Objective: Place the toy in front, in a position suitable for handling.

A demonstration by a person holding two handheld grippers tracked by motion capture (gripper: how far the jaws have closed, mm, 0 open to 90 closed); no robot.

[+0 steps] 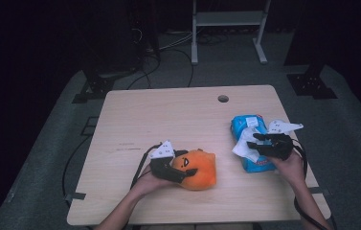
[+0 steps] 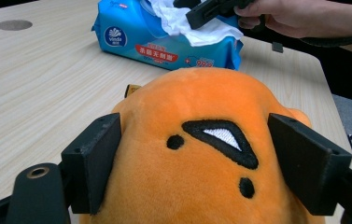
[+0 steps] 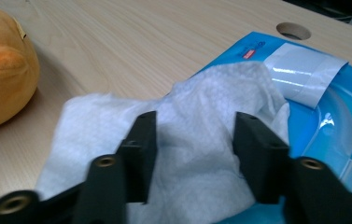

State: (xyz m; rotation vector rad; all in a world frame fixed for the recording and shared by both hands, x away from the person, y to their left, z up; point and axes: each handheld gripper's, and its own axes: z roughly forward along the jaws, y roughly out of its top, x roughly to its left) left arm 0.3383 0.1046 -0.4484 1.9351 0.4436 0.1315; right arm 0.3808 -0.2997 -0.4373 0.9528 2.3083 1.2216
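An orange plush toy [image 1: 203,171] with a stitched black face lies near the table's front. My left gripper [image 1: 186,166] is shut on it, a jaw pressing into each side of the plush toy [image 2: 201,135]. At the right, a blue pack of wet wipes [image 1: 246,123] lies flat with a white wipe [image 1: 242,146] pulled partly out. My right gripper [image 1: 255,142] hovers low over that wipe [image 3: 197,100]. Its jaws stand apart, one on either side of a raised fold, and I see no pad pressing on it. The pack's clear flap [image 3: 304,70] is peeled back.
The light wooden table [image 1: 168,115] has a round cable hole [image 1: 223,98] near its far edge. Cables trail from both grippers over the front edge. Beyond the table, a dark floor holds stand feet and a white frame [image 1: 228,19].
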